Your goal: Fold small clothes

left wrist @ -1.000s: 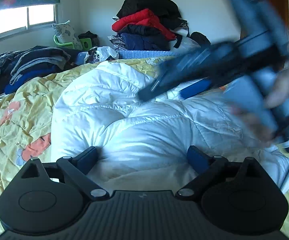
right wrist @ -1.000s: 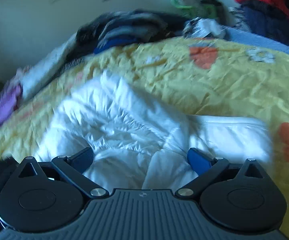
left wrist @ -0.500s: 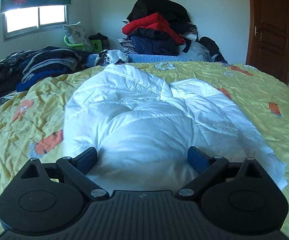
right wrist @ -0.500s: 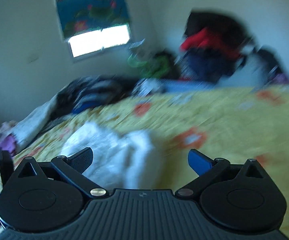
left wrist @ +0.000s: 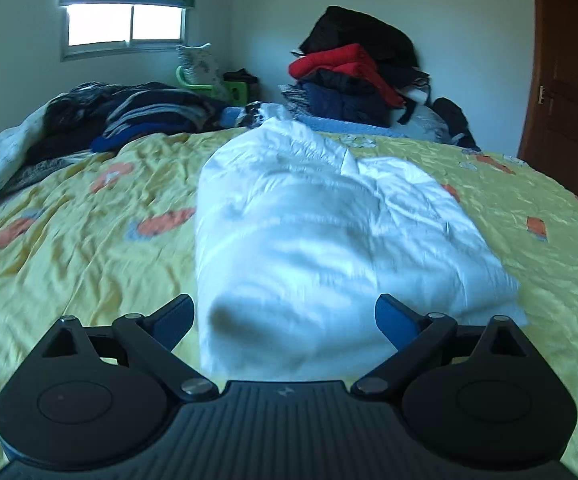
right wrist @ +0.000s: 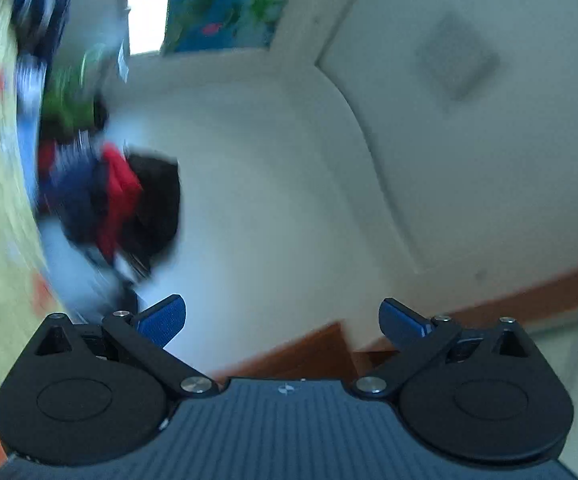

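While one white padded garment (left wrist: 321,236) lies in a long folded bundle on the yellow flowered bedspread (left wrist: 81,248), two grippers are in view, one per camera, and neither holds anything. Taking the garment as the landmark, the left gripper (left wrist: 285,316) sits low at its near end, level and pointing along its length, its two blue-padded fingers (left wrist: 395,318) spread wide to either side of the bundle's near edge; whether the pads touch the fabric cannot be told. Beyond the garment's far end rises one heap of clothes (left wrist: 353,76), black over red over dark blue, against the wall. To the garment's far left lies a second, flatter pile of dark striped clothes (left wrist: 137,116), under one window (left wrist: 125,28). To its far right stands one brown door (left wrist: 565,92). The right gripper (right wrist: 283,316) is well away from the garment, rolled sideways and tipped upward toward the wall and ceiling, so the bedspread runs down the left edge of its blurred view; its jaws also stand wide apart with only air between them, and the garment does not appear in that view.
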`<state>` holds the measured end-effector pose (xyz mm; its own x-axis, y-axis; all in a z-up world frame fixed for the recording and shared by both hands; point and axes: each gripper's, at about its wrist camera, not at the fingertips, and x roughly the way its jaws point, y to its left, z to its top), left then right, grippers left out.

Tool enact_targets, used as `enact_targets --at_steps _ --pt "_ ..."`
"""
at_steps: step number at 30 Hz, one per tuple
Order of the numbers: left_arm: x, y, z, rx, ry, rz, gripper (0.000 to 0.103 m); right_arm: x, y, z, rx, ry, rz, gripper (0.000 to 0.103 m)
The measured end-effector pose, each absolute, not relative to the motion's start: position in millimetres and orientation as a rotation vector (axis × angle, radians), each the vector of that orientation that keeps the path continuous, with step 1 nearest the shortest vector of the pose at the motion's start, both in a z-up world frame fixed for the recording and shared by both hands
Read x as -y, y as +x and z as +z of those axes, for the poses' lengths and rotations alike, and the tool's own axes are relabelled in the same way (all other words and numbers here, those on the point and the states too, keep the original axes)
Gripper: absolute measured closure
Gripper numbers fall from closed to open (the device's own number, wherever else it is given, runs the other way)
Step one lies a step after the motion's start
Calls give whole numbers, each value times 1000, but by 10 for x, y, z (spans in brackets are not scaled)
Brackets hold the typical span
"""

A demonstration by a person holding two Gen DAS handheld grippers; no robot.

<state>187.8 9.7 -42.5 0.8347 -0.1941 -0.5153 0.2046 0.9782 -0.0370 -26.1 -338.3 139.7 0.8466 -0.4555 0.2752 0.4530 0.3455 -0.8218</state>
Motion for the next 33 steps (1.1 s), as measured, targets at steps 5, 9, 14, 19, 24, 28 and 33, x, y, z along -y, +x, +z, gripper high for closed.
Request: enact_targets --at_steps 5,9,14,19,24,28,33 --pt "-65 1680 -506 -583 -9 -143 5 3111 205 659 -303 -159 -16 1" --pt "-11 1600 -581 -650 -31 -86 5 2597 863 -103 -584 131 135 4" --pt "4 1412 -576 -637 -46 -71 5 2189 1176 -438 -641 182 28 1" --pt "2 1340 -617 -633 -23 -75 5 1860 1262 -795 -766 164 -22 1" --pt "-80 1424 -772 -676 -16 -47 5 1691 1166 -886 -739 134 -63 1" --pt "-108 1512 -929 -706 6 -27 2 1653 1226 -893 -736 118 -88 1" --pt "-92 1566 -929 -726 16 -30 0 1567 1259 -948 -731 70 -134 0"
